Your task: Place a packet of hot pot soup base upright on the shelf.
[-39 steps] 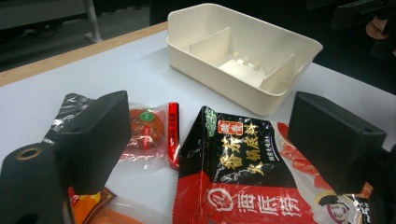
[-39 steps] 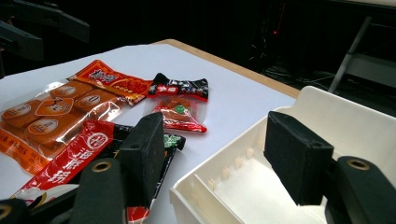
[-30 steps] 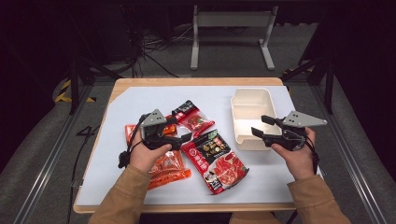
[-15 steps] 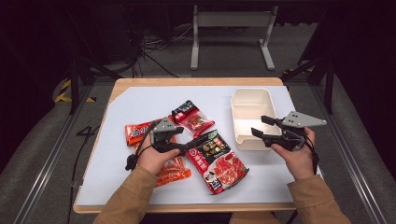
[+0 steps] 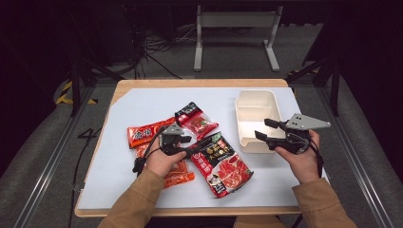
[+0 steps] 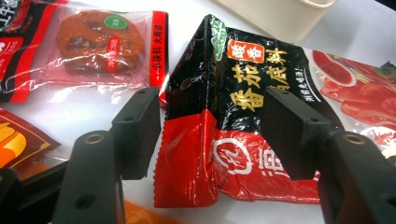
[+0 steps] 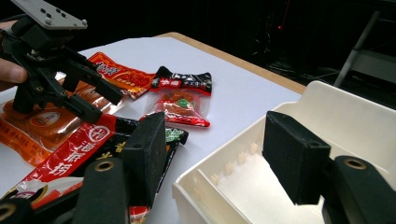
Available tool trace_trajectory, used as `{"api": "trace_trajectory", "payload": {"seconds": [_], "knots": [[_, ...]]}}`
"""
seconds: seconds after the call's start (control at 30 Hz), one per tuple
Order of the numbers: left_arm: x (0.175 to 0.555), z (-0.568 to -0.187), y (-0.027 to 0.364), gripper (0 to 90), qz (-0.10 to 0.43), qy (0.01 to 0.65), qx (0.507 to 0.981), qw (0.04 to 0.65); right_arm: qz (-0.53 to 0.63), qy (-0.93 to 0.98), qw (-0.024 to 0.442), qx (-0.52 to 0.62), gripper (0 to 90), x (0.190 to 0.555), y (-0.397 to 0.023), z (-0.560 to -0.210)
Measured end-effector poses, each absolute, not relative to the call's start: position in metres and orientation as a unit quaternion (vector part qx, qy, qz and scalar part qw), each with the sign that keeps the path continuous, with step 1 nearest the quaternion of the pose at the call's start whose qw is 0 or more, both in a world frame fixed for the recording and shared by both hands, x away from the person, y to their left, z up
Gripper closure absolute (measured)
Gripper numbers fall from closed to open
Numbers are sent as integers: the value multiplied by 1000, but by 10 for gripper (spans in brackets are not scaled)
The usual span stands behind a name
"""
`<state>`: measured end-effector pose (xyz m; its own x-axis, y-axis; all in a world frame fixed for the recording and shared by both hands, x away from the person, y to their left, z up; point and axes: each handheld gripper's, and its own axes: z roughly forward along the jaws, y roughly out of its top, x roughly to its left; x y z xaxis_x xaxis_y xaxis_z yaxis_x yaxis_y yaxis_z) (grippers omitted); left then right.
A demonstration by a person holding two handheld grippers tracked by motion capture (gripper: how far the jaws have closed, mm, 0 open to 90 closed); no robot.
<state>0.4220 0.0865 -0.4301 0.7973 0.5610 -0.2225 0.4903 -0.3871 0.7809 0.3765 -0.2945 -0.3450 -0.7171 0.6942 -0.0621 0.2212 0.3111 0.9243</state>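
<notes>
A big black-and-red sauce pouch [image 5: 223, 164] lies mid-table, its near-left end tented up. My left gripper [image 5: 190, 147] sits low at that end. Its jaws have just been closing, and in the left gripper view my left gripper [image 6: 215, 135] has both pads pressing the buckled pouch [image 6: 233, 93] from either side. My right gripper [image 5: 263, 129] hovers open over the near edge of a white tray [image 5: 256, 92]. In the right gripper view my right gripper [image 7: 215, 140] has nothing between its pads, with the tray [image 7: 327, 98] below.
A small clear snack pack with a black top [image 5: 196, 119] lies behind the pouch. A red-orange packet [image 5: 145, 135] and an orange packet [image 5: 178, 173] lie by my left hand. White mat [image 5: 142, 102] covers the wooden table; dark floor and a metal stand lie beyond.
My left gripper has moved right and down from the orange packets to the pouch's end, and its jaws have narrowed onto it, tenting the pouch. The right gripper has stayed put.
</notes>
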Motion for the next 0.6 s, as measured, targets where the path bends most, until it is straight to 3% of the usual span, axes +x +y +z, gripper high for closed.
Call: {"api": "trace_trajectory", "payload": {"seconds": [0.6], "knots": [[427,-436,77,539,9,336,853,400,509,783,210,289,474,378,-294,-346]]}}
